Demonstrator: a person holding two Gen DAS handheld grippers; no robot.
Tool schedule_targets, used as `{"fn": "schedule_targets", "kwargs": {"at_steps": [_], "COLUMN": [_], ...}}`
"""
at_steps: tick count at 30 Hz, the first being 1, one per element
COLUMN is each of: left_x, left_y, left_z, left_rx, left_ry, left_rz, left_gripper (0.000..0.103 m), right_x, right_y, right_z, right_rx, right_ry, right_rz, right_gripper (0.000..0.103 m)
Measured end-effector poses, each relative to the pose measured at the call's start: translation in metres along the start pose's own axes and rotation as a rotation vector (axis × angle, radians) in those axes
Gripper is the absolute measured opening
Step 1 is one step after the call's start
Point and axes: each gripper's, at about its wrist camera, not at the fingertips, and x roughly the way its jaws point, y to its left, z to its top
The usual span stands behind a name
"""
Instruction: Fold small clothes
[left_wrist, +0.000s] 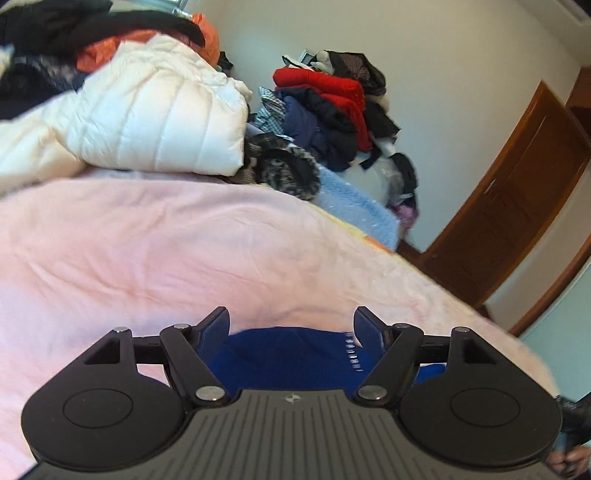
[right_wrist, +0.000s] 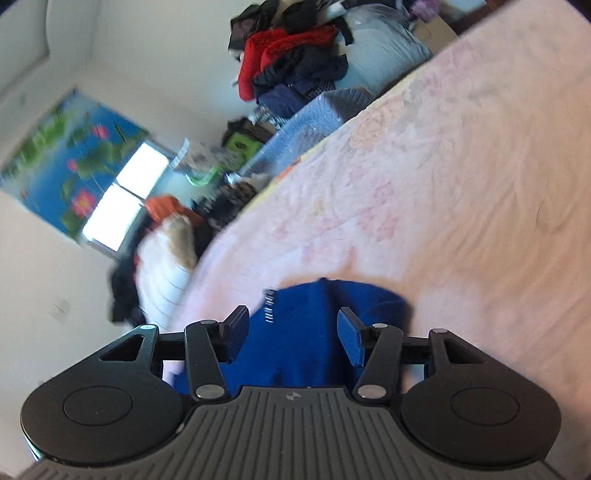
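Both claws spread over a blue knit garment on the bed

The left claw (left_wrist: 291, 325) and right claw (right_wrist: 293, 325) hover with fingers wide apart, gripping nothing; the blue knit garment (right_wrist: 314, 332) lies bunched on the pink blanket (left_wrist: 166, 251), directly below both.

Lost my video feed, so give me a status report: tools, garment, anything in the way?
Left tool open, right tool open. Blue garment flat on the pink blanket between both tools, not gripped. White jacket well clear.
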Motion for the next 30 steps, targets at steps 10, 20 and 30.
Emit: {"fn": "schedule_targets", "kwargs": {"at_steps": [10,20,30], "left_x": [0.059,0.096,0.087], "left_y": [-0.014,-0.025,-0.041], "left_z": [-0.012,-0.020,-0.016], "left_rx": [0.137,0.176,0.224], "left_ry": [0.179,0.280,0.215], "left_rz": [0.116,0.160,0.212], "left_gripper": [0.074,0.012,0.005], "right_x": [0.054,0.062,0.047], "right_y": [0.017,0.018,0.006], "right_z": [0.008,0.004,0.006], "right_rx": [-0.193,-0.246,-0.174], "right_ry": [0.142,0.126,0.038], "right_rz": [-0.155,-0.197,-0.193], "right_gripper": [0.054,0.011,0.006]}}
